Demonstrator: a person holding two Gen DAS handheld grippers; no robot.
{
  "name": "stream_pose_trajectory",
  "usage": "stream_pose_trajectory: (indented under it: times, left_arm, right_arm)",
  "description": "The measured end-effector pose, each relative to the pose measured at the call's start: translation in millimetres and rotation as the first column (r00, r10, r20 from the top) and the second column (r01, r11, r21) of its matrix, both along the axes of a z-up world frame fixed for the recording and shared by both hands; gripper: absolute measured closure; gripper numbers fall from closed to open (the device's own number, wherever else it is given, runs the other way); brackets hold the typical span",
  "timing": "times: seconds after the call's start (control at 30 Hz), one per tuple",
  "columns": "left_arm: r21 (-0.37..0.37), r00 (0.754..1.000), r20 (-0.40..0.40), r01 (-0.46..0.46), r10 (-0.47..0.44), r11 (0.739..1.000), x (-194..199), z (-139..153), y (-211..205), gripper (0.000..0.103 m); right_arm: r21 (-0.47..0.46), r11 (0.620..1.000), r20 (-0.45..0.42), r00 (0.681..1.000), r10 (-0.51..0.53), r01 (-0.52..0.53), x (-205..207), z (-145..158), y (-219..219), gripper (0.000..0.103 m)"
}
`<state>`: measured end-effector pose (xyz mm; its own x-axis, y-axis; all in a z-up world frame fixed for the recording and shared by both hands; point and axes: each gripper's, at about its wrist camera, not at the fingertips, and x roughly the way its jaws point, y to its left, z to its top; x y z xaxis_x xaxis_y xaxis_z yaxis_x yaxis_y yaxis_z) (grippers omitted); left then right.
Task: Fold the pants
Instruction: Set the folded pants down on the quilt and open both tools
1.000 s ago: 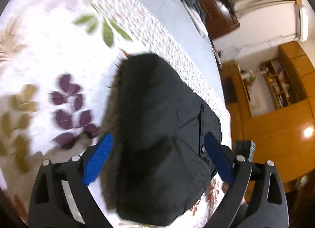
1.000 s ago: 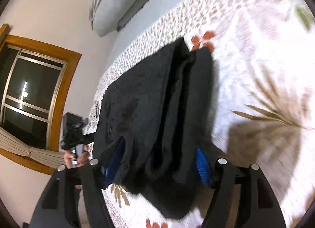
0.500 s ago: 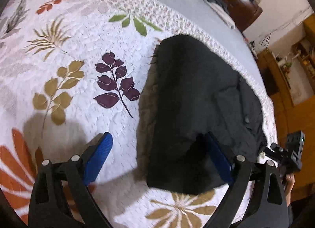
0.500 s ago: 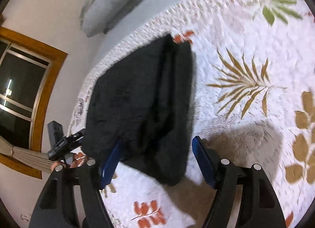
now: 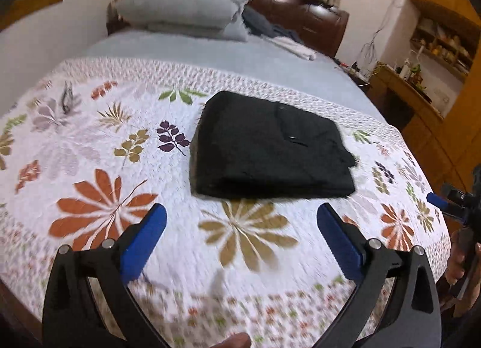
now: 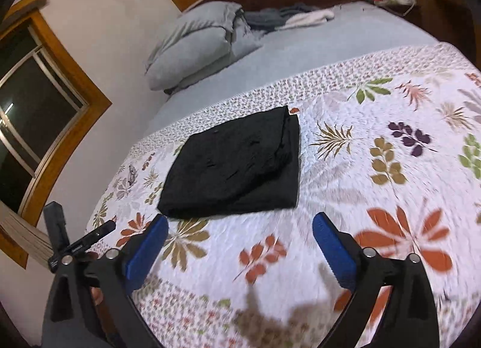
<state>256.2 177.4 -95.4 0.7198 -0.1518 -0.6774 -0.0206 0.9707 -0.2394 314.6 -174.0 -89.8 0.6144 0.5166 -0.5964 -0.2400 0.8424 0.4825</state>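
The black pants lie folded into a compact rectangle on the floral quilt. They also show in the right wrist view. My left gripper is open and empty, held above the quilt a short way in front of the pants. My right gripper is open and empty, also pulled back in front of the pants. Neither gripper touches the cloth. The other gripper shows at the right edge of the left wrist view and at the left edge of the right wrist view.
A grey pillow and duvet pile and loose clothes lie at the head of the bed. A dark headboard and wooden furniture stand beyond. A window is on the wall. The bed's front edge is just below the grippers.
Both grippers have let go of the pants and pulled back and up from them. The pants now lie flat and folded on the quilt.
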Motion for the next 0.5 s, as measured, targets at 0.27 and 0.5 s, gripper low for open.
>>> stream_pose_trajectory:
  times: [0.27, 0.5]
  left_arm:
    - [0.141, 0.998, 0.045, -0.044, 0.038, 0.989, -89.5, 34.1, -55.0, 0.003]
    - [0.213, 0.989, 0.088, -0.138, 0.122, 0.967, -156.3, 60.4, -79.9, 0.003]
  right_arm:
    - [-0.177, 0.984, 0.061, 0.998, 0.017, -0.006, -101.0, 20.2, 31.9, 0.004]
    - [-0.322, 0.946, 0.121, 0.993, 0.009, 0.031, -179.0, 39.6, 56.2, 0.004]
